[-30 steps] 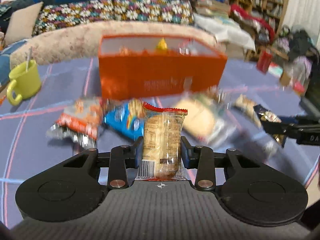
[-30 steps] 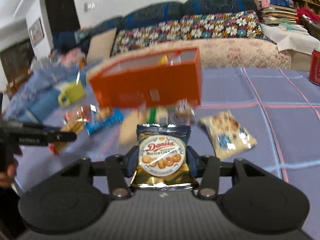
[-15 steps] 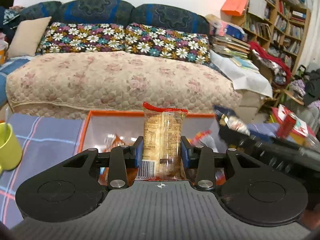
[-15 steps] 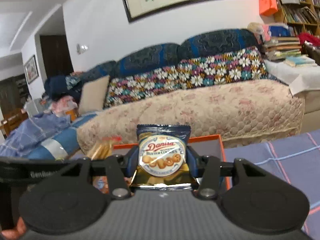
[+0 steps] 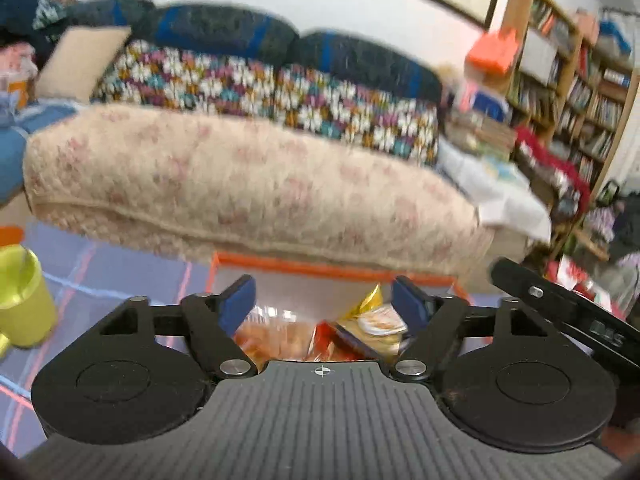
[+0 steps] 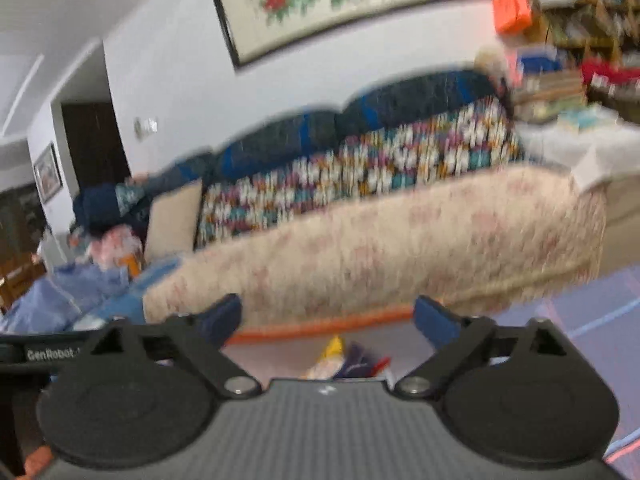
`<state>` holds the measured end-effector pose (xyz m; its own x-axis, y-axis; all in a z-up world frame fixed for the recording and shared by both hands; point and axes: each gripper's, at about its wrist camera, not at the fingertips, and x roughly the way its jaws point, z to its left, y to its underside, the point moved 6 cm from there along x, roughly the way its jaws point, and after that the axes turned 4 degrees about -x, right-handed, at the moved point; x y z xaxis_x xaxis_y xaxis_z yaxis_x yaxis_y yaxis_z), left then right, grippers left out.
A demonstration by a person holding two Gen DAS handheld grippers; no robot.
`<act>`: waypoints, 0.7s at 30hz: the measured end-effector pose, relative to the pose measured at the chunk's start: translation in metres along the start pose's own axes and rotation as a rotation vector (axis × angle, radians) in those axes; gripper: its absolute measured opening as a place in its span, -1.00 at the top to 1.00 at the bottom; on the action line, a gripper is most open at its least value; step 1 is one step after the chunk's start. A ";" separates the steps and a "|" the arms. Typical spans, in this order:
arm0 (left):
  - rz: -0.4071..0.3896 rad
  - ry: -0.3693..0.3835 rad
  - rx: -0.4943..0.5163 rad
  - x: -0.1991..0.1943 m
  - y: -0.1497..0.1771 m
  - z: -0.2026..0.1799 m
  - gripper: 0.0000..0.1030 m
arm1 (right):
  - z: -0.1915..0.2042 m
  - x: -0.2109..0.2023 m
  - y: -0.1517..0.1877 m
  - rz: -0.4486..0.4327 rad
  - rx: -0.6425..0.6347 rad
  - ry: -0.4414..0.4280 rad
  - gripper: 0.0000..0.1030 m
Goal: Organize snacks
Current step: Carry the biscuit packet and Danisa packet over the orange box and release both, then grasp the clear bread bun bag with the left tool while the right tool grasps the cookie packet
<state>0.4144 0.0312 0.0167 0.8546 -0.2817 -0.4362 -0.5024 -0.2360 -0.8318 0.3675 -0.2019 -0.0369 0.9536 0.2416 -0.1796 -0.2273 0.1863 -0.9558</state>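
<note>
Yellow-green mug (image 5: 22,300) stands left of the left gripper (image 5: 326,300), whose jaws are opening, nothing pressed between them. Below it, snack packets (image 5: 320,334) lie inside the orange box (image 5: 320,267). Further right, the right gripper (image 6: 328,320) is opening above the same box, holding nothing.

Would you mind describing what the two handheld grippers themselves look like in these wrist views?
Both the left gripper and the right gripper are matt black, with blue pads on the fingertips, round disc housings, silver pivot screws and a ribbed grey base with a small crosshair mark. White "GenRobot" lettering shows on one.
</note>
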 end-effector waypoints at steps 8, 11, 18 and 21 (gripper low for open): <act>0.034 -0.005 0.110 -0.069 0.052 -0.017 -0.31 | -0.011 -0.097 0.026 0.031 -0.075 0.038 -0.81; 0.137 -0.008 0.132 -0.081 0.113 -0.015 -0.31 | -0.037 -0.127 0.071 0.127 -0.091 0.127 -0.81; 0.319 0.009 0.198 -0.087 0.221 -0.026 -0.29 | -0.113 -0.160 0.125 0.284 -0.101 0.272 -0.82; 0.355 0.054 0.142 -0.085 0.240 -0.039 -0.30 | -0.127 -0.158 0.134 0.325 -0.050 0.246 -0.81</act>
<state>0.2163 -0.0383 -0.1326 0.6208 -0.3725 -0.6898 -0.7393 0.0146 -0.6732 0.2111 -0.3356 -0.1665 0.8538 0.0445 -0.5186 -0.5205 0.0902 -0.8491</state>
